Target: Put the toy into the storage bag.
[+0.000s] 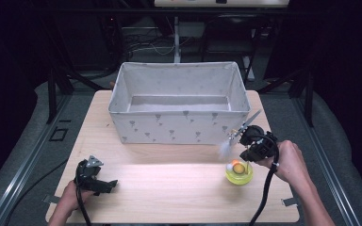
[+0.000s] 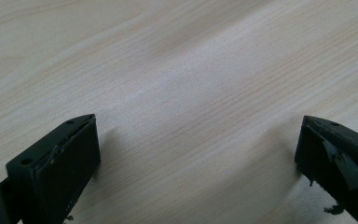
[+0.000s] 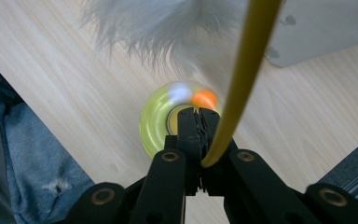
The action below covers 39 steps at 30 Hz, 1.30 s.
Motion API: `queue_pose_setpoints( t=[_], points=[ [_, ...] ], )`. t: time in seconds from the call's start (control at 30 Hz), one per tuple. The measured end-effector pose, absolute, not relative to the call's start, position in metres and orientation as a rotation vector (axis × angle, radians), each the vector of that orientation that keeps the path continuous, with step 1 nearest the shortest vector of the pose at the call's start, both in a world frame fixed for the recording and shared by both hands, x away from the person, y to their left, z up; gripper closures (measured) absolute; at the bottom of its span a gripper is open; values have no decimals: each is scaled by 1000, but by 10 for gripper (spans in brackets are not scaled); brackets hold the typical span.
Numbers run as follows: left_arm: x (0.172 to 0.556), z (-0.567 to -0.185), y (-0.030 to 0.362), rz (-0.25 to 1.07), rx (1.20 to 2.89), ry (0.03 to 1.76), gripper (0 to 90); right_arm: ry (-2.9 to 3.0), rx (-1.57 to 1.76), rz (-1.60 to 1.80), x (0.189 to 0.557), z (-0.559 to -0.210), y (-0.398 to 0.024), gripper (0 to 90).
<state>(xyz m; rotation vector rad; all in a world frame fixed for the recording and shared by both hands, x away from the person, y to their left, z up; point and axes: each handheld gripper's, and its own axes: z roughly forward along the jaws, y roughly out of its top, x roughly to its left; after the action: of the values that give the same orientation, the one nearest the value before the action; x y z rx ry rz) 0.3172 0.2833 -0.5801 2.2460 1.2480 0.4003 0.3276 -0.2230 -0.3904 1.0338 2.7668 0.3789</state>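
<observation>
We see the right gripper (image 3: 196, 116) clamped on a yellow wand (image 3: 242, 79), apparently feather-tipped, above a yellow dish (image 1: 239, 173) near the table's (image 1: 169, 188) right edge; left gripper (image 2: 196, 154) gapes, empty

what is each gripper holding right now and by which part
The right gripper is shut on the thin yellow wand of a white feather toy, near its lower end. The left gripper is open over bare wood, holding nothing.

Lab: dark cabled rig frame (image 1: 56, 89)
</observation>
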Motion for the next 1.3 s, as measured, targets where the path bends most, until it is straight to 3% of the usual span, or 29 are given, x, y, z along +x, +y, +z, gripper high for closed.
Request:
queue_pose_setpoints(
  t=[1.3],
  points=[
    [317,-580,284,402,2249,1242,0,2823,992,375,375,-355,-202,880]
  ],
)
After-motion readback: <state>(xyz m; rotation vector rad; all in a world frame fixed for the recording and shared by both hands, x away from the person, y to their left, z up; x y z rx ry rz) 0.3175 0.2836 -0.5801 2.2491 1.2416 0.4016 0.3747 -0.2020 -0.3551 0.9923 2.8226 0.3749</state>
